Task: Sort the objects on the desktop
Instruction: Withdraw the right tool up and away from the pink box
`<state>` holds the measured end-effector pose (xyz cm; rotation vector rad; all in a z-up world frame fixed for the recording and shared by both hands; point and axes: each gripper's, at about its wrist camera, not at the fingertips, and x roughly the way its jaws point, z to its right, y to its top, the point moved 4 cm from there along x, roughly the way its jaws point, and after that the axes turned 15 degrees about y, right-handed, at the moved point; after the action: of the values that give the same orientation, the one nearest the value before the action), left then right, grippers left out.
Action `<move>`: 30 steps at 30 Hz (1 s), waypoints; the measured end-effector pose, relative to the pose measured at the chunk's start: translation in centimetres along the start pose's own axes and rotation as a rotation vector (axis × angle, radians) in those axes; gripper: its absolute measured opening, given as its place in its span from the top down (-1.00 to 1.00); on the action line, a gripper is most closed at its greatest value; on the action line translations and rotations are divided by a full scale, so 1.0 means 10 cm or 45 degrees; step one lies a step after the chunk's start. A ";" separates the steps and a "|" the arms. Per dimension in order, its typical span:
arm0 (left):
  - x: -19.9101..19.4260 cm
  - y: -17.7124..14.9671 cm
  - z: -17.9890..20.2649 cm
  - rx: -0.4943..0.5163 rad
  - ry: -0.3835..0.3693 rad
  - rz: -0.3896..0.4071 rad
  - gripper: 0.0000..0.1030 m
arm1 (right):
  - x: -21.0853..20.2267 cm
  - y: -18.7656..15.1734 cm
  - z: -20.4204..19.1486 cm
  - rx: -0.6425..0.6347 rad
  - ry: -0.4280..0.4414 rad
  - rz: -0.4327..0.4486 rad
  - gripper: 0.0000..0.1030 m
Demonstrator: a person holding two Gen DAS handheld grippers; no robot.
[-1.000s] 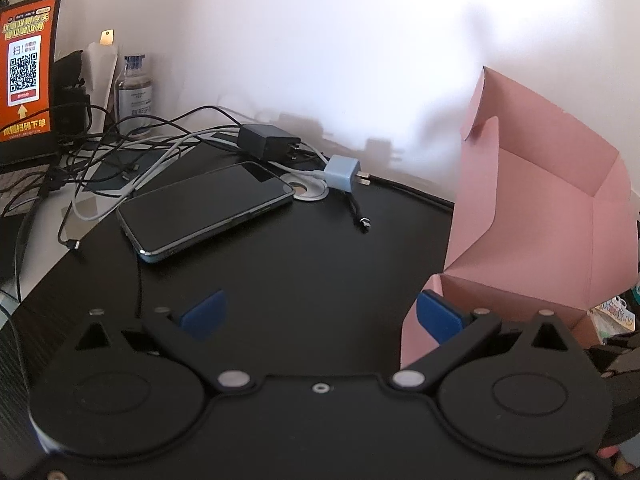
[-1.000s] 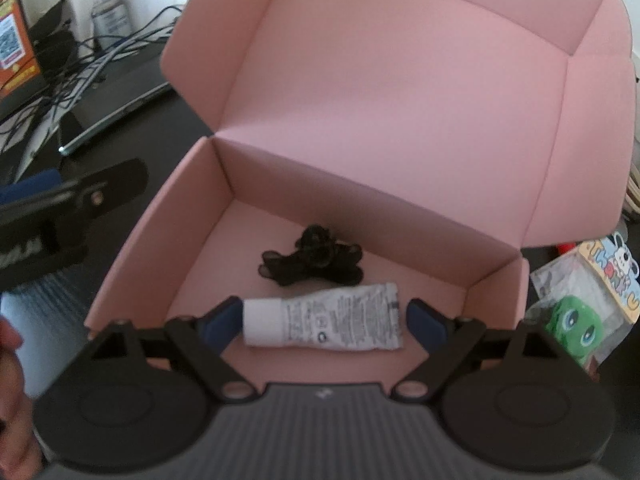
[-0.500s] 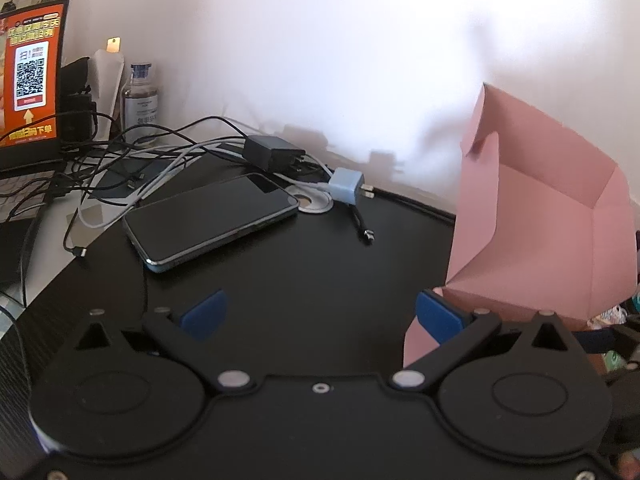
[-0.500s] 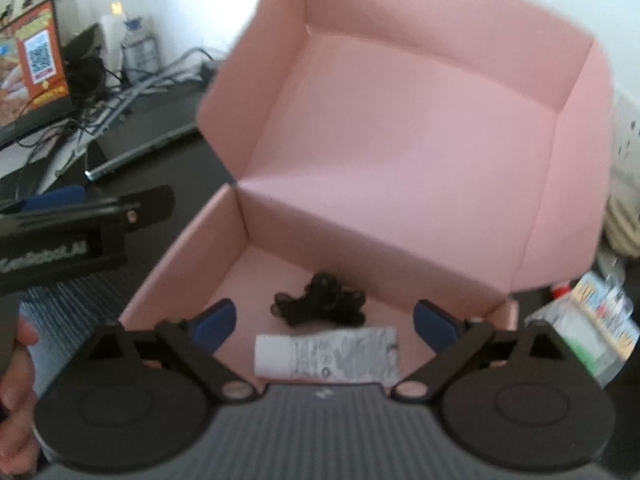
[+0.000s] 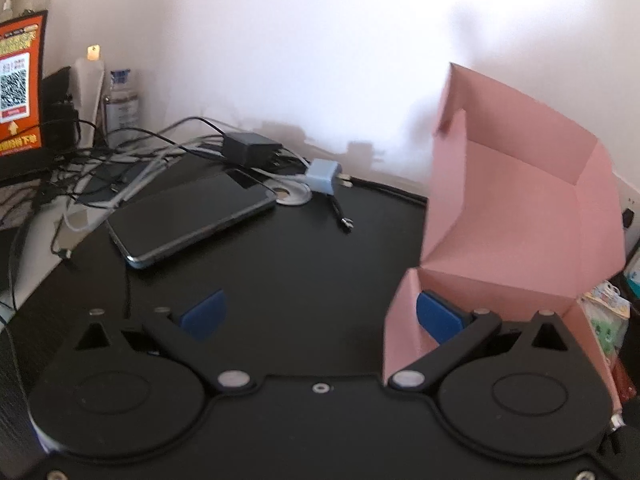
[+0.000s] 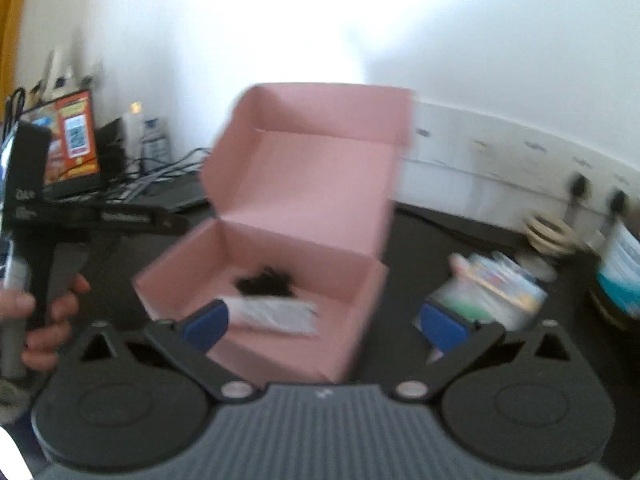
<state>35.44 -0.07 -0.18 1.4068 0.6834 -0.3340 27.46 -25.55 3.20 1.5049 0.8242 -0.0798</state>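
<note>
The pink box (image 6: 280,248) sits lid-up so things can drop in; a tube (image 6: 276,312) and black tie (image 6: 264,280) lie inside. The right gripper (image 6: 320,320) is opening, empty, near the packet (image 6: 492,292) at right. The left gripper (image 5: 320,312) hangs released beside the box, the phone (image 5: 192,220) far left.

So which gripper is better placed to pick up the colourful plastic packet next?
Probably the right gripper: the colourful plastic packet lies just ahead of its opening, empty fingers. The left gripper faces the black phone instead.
</note>
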 end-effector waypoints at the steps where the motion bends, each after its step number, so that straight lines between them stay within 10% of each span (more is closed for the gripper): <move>1: -0.01 -0.01 0.02 0.001 -0.004 0.002 -1.00 | -0.07 -0.07 0.08 0.028 -0.022 0.010 -0.99; 15: -0.41 -0.16 0.20 0.094 0.049 0.083 -1.00 | -0.71 -0.72 0.92 0.286 -0.141 0.153 -0.99; 30: -1.05 -0.43 1.44 0.380 -0.348 0.067 -1.00 | -0.95 -1.01 1.19 0.369 -0.166 0.269 -0.99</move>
<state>28.26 -16.64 3.17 1.6201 0.3812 -0.5926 20.28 -41.48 -2.04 1.8316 0.5614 -0.1434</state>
